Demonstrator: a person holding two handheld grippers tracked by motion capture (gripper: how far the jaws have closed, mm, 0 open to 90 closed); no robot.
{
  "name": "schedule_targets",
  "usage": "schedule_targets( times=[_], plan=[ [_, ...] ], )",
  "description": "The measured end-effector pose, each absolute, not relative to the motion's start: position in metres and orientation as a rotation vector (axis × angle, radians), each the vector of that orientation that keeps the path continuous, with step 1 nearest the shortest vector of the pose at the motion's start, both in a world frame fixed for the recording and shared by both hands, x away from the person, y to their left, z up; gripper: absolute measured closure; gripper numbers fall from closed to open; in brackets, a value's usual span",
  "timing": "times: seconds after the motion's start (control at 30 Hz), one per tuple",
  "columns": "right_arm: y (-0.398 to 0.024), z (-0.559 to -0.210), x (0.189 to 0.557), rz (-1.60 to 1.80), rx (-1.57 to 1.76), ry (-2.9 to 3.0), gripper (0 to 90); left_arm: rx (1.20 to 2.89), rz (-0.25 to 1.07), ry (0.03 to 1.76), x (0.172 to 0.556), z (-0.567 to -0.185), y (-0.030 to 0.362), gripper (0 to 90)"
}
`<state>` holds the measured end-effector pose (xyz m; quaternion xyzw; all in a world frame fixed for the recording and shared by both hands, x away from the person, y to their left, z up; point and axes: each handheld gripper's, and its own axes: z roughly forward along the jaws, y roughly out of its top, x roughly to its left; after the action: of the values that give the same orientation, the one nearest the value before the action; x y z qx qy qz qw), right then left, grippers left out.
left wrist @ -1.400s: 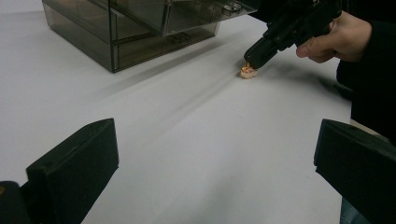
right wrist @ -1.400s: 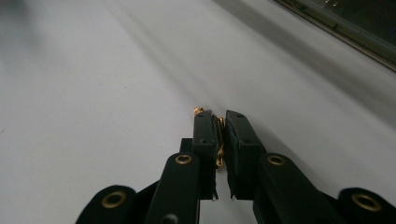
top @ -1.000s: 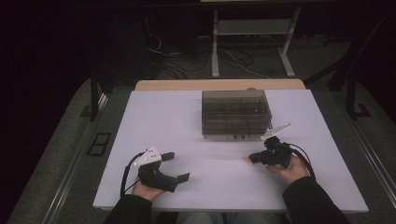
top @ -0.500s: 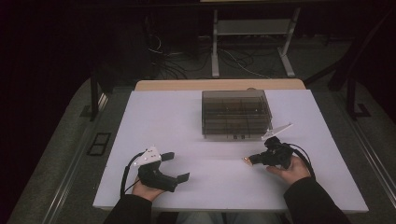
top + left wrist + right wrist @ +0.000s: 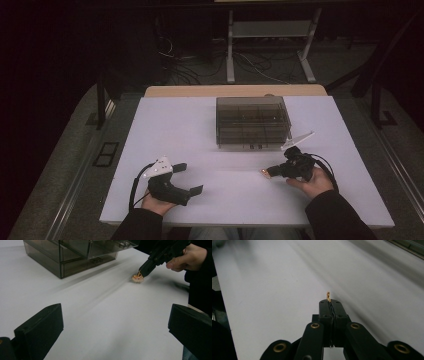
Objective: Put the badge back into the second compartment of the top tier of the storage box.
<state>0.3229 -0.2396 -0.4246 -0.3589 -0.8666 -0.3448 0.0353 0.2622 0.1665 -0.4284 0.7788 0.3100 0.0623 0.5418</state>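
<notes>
My right gripper (image 5: 270,172) lies low over the white table (image 5: 200,130), front right, shut on a small gold-and-orange trinket (image 5: 263,173). In the right gripper view the jaws (image 5: 332,304) are pressed together and a thin gold loop (image 5: 328,296) sticks out of their tips. The left gripper view shows the trinket's orange body (image 5: 138,278) touching the table under those tips (image 5: 145,268). My left gripper (image 5: 189,178) rests at the front left, open and holding nothing. Its two jaws (image 5: 116,330) stand wide apart. A smoky clear drawer box (image 5: 253,121) stands behind the right gripper.
The drawer box (image 5: 75,252) has several shut drawers with small front latches. Bare white table lies between the two grippers and to the left of the box. Beyond the table's far edge are a wooden strip (image 5: 235,91), cables and stand legs on a dark floor.
</notes>
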Motion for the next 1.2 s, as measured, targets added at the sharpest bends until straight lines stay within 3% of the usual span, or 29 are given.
schedule_targets(
  times=[1.2],
  plan=[
    [-0.244,-0.386,0.328,-1.059,-1.056,-2.706,87.2,1.852,0.145,0.735,0.262,-0.429,0.166,0.0]
  ],
)
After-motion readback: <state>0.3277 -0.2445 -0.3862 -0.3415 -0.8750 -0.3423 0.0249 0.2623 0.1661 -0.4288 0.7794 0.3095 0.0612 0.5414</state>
